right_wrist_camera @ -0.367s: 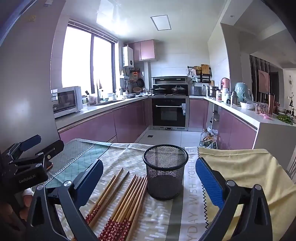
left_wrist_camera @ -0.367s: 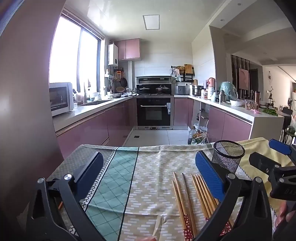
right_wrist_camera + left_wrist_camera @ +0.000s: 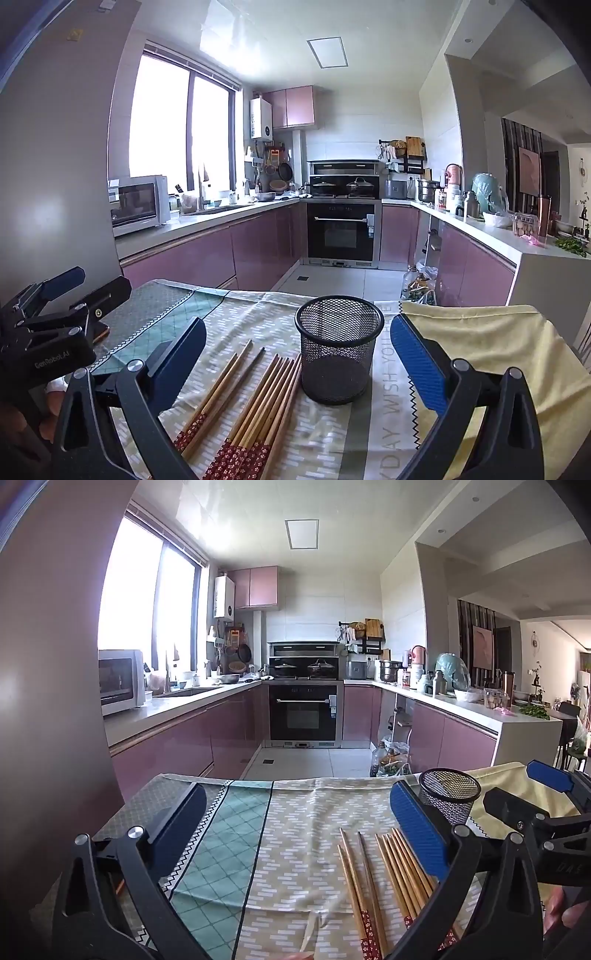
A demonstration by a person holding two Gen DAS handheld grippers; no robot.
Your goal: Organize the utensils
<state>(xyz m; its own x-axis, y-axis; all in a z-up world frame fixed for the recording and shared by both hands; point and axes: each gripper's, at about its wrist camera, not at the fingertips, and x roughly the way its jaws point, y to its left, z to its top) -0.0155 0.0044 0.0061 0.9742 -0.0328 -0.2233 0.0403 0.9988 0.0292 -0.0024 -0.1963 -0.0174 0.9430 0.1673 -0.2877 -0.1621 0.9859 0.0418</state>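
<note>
Several wooden chopsticks with red patterned ends [image 3: 255,398] lie flat on the patterned tablecloth [image 3: 332,443], just left of an upright, empty black mesh cup [image 3: 338,354]. In the left wrist view the chopsticks [image 3: 384,867] lie at lower right, with the cup [image 3: 448,797] behind them. My left gripper [image 3: 295,834] is open and empty above the cloth, left of the chopsticks. My right gripper [image 3: 297,362] is open and empty, with the cup and chopstick tips between its fingers' lines of sight. Each gripper shows in the other's view: the right one [image 3: 546,805] and the left one [image 3: 55,310].
The table's far edge drops to the kitchen floor [image 3: 306,760]. A yellow cloth [image 3: 491,354] covers the table's right part. A grey wall or fridge side [image 3: 48,701] stands close on the left. Pink cabinets and an oven [image 3: 303,712] stand far behind.
</note>
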